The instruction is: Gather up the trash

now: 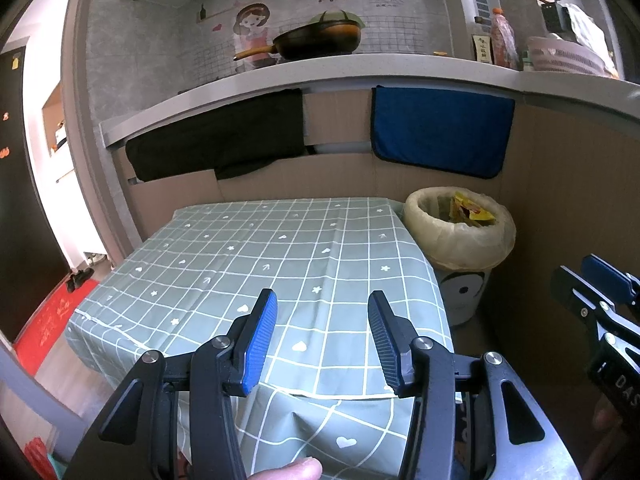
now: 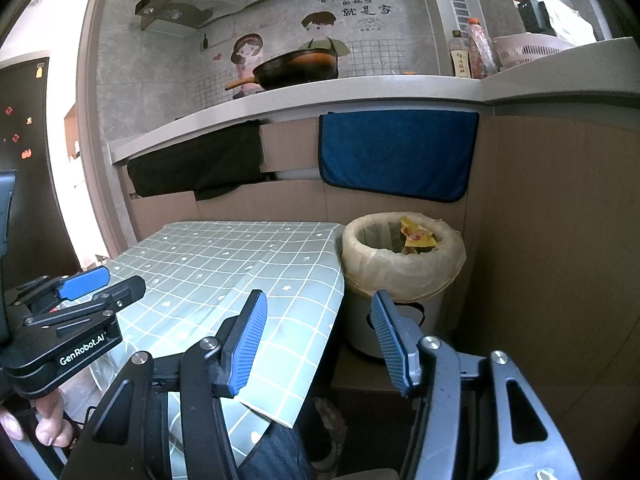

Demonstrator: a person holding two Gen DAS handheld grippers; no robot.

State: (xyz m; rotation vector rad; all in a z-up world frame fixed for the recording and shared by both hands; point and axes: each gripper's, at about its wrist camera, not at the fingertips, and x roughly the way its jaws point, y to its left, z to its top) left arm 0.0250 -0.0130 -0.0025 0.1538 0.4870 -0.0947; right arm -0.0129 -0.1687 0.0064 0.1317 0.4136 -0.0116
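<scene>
Where the checked cloth of the desk (image 1: 248, 256) ends, stands a white bin (image 2: 402, 264) lined with a pale bag, holding yellow wrappers (image 2: 416, 236) near its rim. Left gripper (image 1: 322, 334) over the cloth, jaws apart, gripping nothing. Right gripper (image 2: 318, 340) beside the bin, jaws likewise apart and empty.

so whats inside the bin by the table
The bin holds a pale liner folded over its rim, with crumpled yellow wrappers on top. Anything below them is hidden by the wrappers and the liner.
</scene>
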